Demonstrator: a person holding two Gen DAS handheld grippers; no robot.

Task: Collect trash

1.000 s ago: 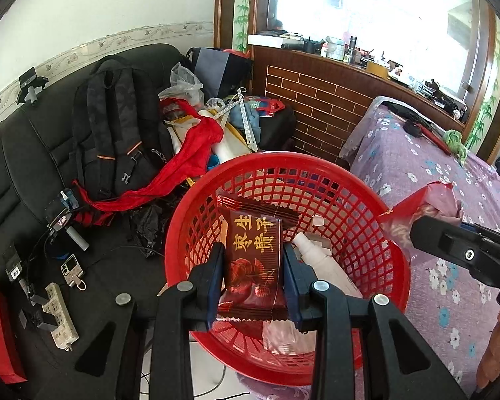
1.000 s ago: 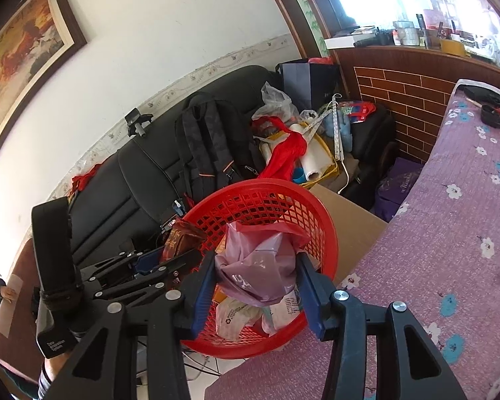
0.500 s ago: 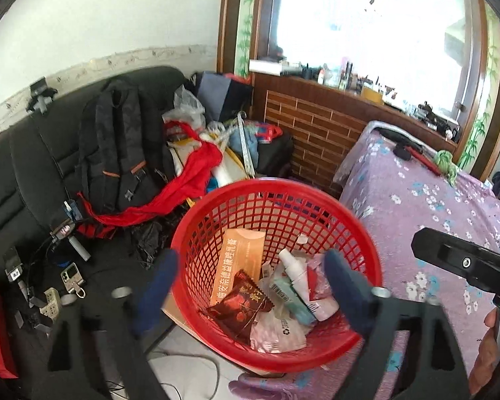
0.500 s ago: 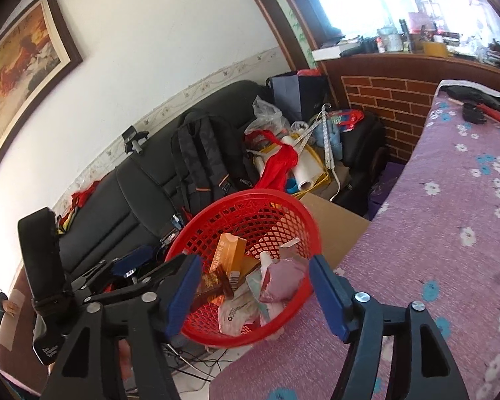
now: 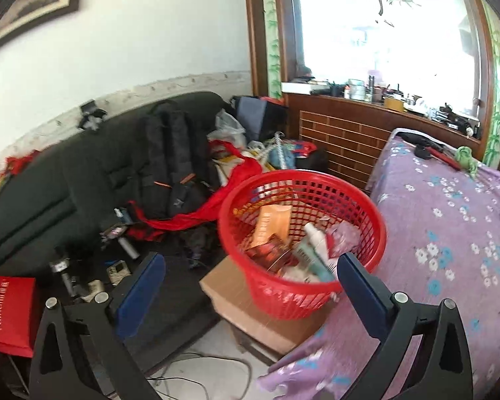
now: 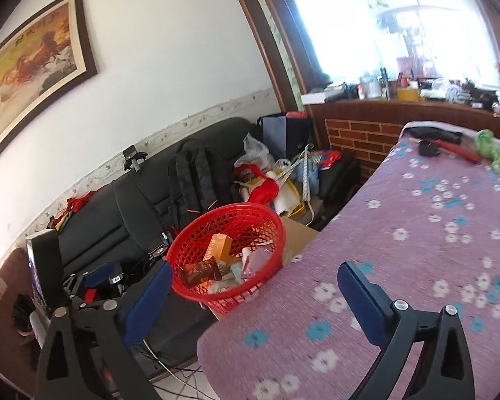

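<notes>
A red mesh basket (image 5: 356,193) stands on a cardboard box (image 5: 250,313) beside the purple flowered table; it also shows in the right wrist view (image 6: 196,233). Inside lie a dark red snack wrapper (image 6: 200,271), an orange packet (image 5: 271,225), a white bottle (image 5: 316,236) and a pink plastic bag (image 5: 345,235). My left gripper (image 5: 250,286) is open and empty, held back from the basket. My right gripper (image 6: 255,291) is open and empty, above the table's near edge, right of the basket.
A black sofa (image 5: 66,180) at left holds a black backpack (image 5: 173,163), red cloth (image 5: 216,203), gadgets and a red paper bag (image 5: 6,313). The purple flowered table (image 6: 433,233) carries a black item and green cloth at its far end. Cables lie on the floor.
Both grippers opened and let go: the snack wrapper and the pink bag dropped into the basket. Both grippers then drew back and up from the basket.
</notes>
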